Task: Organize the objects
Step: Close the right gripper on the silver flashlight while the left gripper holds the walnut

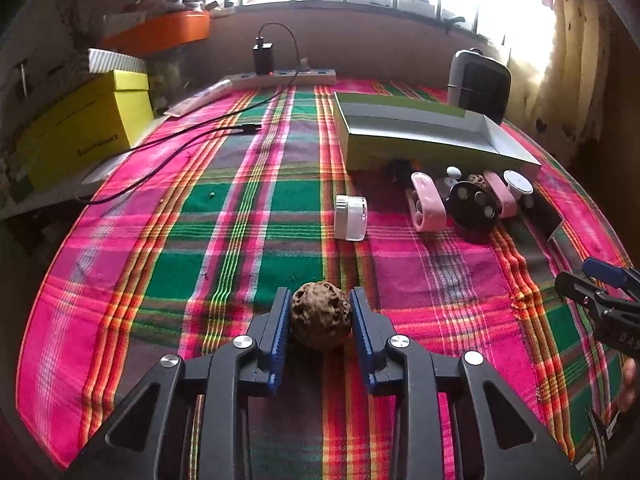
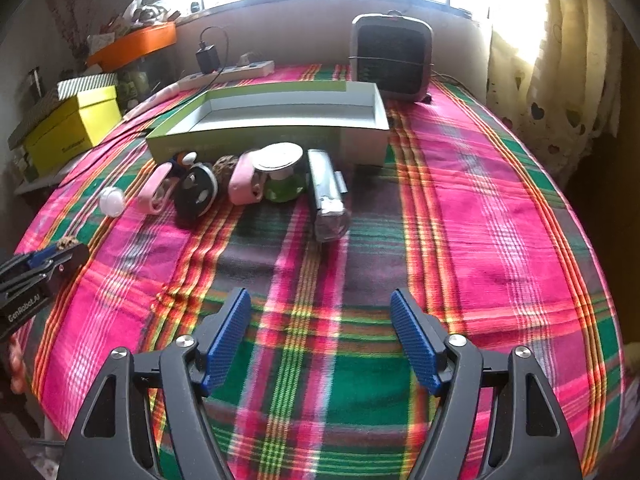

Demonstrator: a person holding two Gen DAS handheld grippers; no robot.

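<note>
My left gripper (image 1: 320,300) is shut on a brown pitted ball (image 1: 321,314), held just above the plaid cloth; the ball also peeks out in the right wrist view (image 2: 67,243) at the far left. My right gripper (image 2: 320,308) is open and empty over the cloth, and shows at the right edge of the left wrist view (image 1: 600,284). An open green-and-white box (image 2: 276,136) lies mid-table. In front of it sit pink clips (image 2: 242,178), a black disc (image 2: 196,192), a green jar (image 2: 282,176), a silver device (image 2: 326,192) and a white jar (image 1: 351,216).
A small heater (image 2: 392,58) stands at the back right. A power strip (image 2: 228,72) with charger and a black cable (image 1: 180,136) lie at the back left. Yellow boxes (image 1: 80,128) and an orange tray (image 1: 160,32) are beyond the left edge. A curtain (image 2: 560,60) hangs at right.
</note>
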